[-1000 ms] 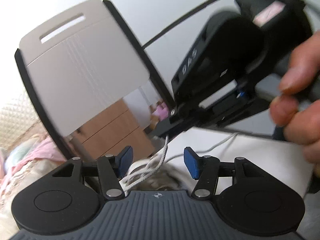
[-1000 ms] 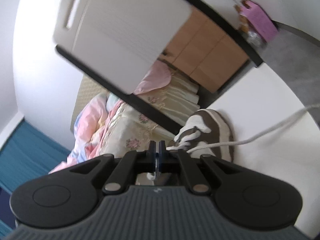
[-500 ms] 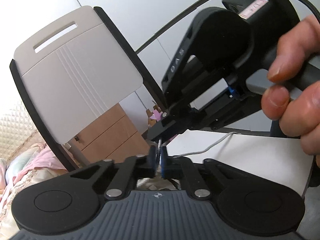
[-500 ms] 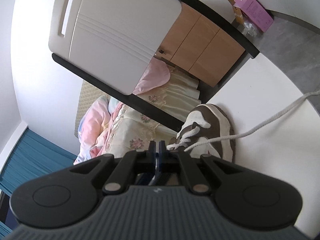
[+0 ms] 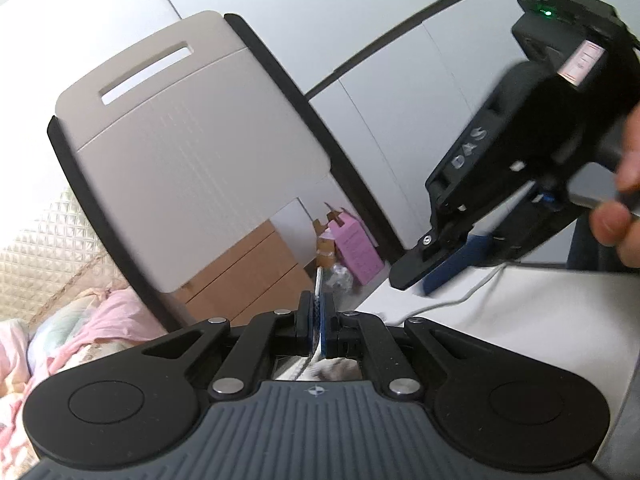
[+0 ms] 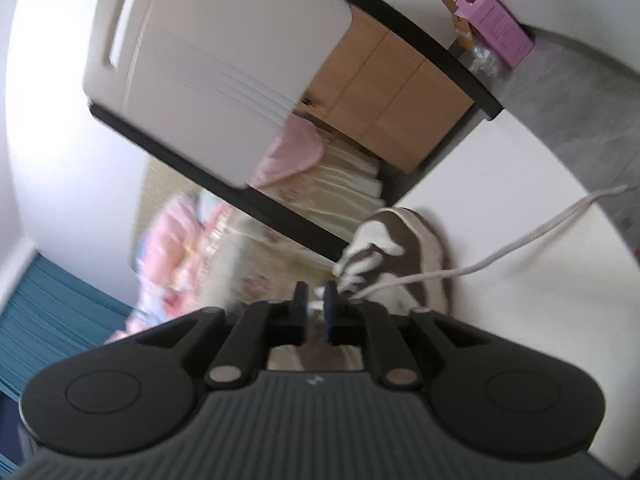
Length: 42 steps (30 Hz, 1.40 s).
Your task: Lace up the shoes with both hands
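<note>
The left gripper has ribbed grey housing and black linkages; its blue-padded fingers are pressed together on a woven white shoelace, whose stiff tip stands up above them. The right gripper has its fingers parted by a narrow gap with nothing between them. Just beyond it, a brown-and-white sneaker with a thick pale sole sits on a smooth white table, a lace end trailing right. Behind are a beige chair back with a slot, wooden drawers, a pink box and floral bedding. A hand holds the right gripper.
</note>
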Tool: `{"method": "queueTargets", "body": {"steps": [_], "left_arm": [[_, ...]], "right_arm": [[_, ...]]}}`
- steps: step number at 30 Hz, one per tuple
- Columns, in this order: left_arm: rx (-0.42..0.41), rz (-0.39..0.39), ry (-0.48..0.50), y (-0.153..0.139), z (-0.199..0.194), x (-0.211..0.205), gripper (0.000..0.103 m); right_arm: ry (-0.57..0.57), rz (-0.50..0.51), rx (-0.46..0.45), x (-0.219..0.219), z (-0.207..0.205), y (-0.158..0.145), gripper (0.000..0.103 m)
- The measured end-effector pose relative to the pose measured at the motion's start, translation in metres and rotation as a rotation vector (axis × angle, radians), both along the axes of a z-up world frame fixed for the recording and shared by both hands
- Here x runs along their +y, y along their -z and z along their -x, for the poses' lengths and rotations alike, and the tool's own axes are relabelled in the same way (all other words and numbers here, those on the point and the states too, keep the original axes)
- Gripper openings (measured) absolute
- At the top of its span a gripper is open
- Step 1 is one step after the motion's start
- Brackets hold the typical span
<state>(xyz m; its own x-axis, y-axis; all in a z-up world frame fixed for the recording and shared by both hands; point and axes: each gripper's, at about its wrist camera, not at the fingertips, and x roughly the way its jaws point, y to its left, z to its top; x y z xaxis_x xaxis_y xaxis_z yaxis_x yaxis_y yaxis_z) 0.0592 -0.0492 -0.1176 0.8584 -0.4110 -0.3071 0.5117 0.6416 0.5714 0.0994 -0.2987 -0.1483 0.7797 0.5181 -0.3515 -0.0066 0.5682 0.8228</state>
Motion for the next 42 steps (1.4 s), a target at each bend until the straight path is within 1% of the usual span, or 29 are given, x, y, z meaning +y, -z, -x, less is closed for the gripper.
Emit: {"method": "queueTargets", "body": {"steps": [3,5,7,8,9,10,11,13,14,16,18,20,22,26,28,33,42], "left_arm": [[0.003,-0.034,0.009,-0.005,-0.013,0.014,0.004],[0.006,-0.056,0.015,-0.008,-0.021,0.024,0.004],[0.008,-0.079,0.021,-0.012,-0.03,0.033,0.004],[0.009,-0.102,0.046,-0.012,-0.032,0.032,0.004],[-0.001,-0.141,0.067,-0.009,-0.034,0.029,0.004],[-0.01,-0.181,0.088,-0.006,-0.035,0.026,0.004],[-0.008,-0.22,0.11,-0.002,-0.037,0.023,0.004],[0.0,-0.29,0.156,0.006,-0.04,0.018,0.004],[-0.001,-0.312,0.174,0.008,-0.04,0.017,0.004],[-0.003,-0.354,0.209,0.012,-0.04,0.016,0.004],[0.015,-0.376,0.25,0.015,-0.039,0.013,0.004],[0.0,-0.423,0.29,0.022,-0.032,0.01,0.004],[-0.027,-0.478,0.333,0.028,-0.027,0.005,0.004],[-0.075,-0.557,0.399,0.035,-0.024,-0.005,0.004],[-0.098,-0.576,0.422,0.036,-0.022,-0.01,0.004],[-0.112,-0.616,0.451,0.035,-0.024,-0.014,0.004],[-0.139,-0.689,0.502,0.033,-0.027,-0.023,0.003]], "right_arm": [[-0.029,0.086,-0.001,0.012,-0.001,-0.003,0.044],[-0.047,0.195,-0.003,0.025,-0.002,-0.005,0.044],[-0.066,0.291,-0.003,0.036,-0.003,-0.006,0.041],[-0.077,0.326,0.0,0.041,-0.005,-0.005,0.035],[-0.088,0.361,0.004,0.045,-0.006,-0.004,0.026],[-0.095,0.384,0.01,0.048,-0.006,-0.001,0.021],[-0.1,0.405,0.015,0.051,-0.007,0.002,0.019],[-0.096,0.378,0.026,0.048,-0.007,0.006,0.018],[-0.093,0.362,0.031,0.046,-0.008,0.008,0.018],[-0.07,0.244,0.068,0.034,-0.009,0.016,0.018],[-0.047,0.116,0.107,0.021,-0.011,0.026,0.018],[-0.037,0.048,0.126,0.014,-0.01,0.032,0.018],[-0.04,0.049,0.125,0.014,-0.01,0.032,0.019],[-0.038,0.024,0.132,0.012,-0.009,0.034,0.019],[-0.037,0.017,0.136,0.011,-0.01,0.034,0.019],[-0.038,0.002,0.141,0.01,-0.012,0.03,0.019],[-0.036,-0.039,0.157,0.007,-0.015,0.034,0.019]]}}
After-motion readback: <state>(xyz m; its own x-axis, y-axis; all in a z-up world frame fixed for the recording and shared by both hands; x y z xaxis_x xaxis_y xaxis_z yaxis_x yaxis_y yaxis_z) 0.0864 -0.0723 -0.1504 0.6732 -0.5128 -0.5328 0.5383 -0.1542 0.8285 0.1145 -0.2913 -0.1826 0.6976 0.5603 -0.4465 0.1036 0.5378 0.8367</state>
